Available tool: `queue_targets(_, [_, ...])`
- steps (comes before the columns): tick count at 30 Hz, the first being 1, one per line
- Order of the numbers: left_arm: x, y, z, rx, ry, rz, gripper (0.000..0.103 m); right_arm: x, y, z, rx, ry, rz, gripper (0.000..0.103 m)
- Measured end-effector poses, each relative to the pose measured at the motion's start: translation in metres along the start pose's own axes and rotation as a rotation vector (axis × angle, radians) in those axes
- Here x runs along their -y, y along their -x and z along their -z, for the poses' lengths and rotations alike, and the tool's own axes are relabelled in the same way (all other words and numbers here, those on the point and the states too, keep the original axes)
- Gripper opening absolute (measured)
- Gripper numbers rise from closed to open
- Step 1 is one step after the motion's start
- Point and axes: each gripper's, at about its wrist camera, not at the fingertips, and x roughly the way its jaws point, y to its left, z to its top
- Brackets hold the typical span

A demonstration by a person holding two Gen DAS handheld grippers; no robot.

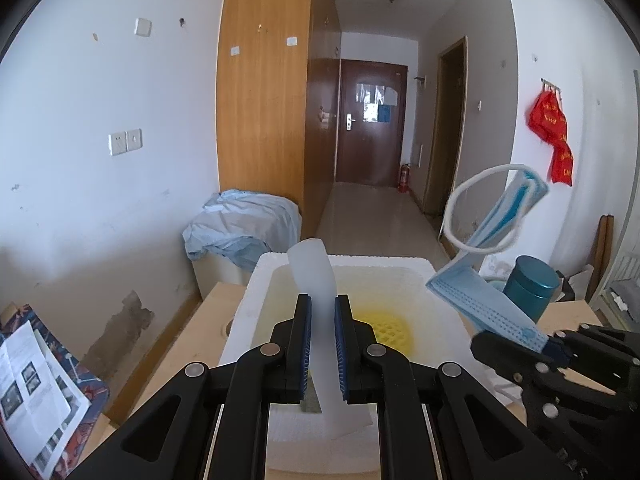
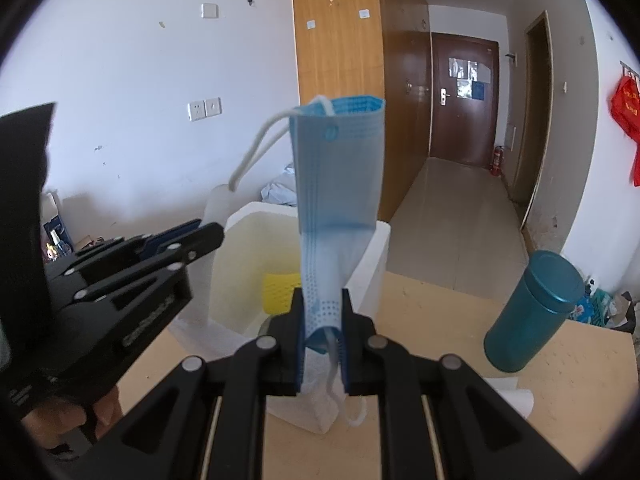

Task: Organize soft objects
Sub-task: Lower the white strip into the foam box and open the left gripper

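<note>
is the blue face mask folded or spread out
Folded. The blue face mask is doubled lengthwise into a narrow strip, its layered edges visible at the top, pinched in the right gripper.

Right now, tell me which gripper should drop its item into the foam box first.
Left, probably. The left gripper holds the white foam strip directly over the foam box. The right gripper holds the blue face mask beside the box, over the table.
</note>
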Motion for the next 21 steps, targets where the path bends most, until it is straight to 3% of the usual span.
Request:
queue_targets(16, [0.001,-0.039,0.002,-0.051,-0.008,-0.006,0.016,0.001,-0.001,-0.002,-0.007,-0.014,0.004,0.017])
queue_targets(21, [0.002,-0.037,0.000,-0.038,-0.012,-0.016,0.023,0.001,-0.003,-0.004,-0.011,-0.019,0.004,0.017])
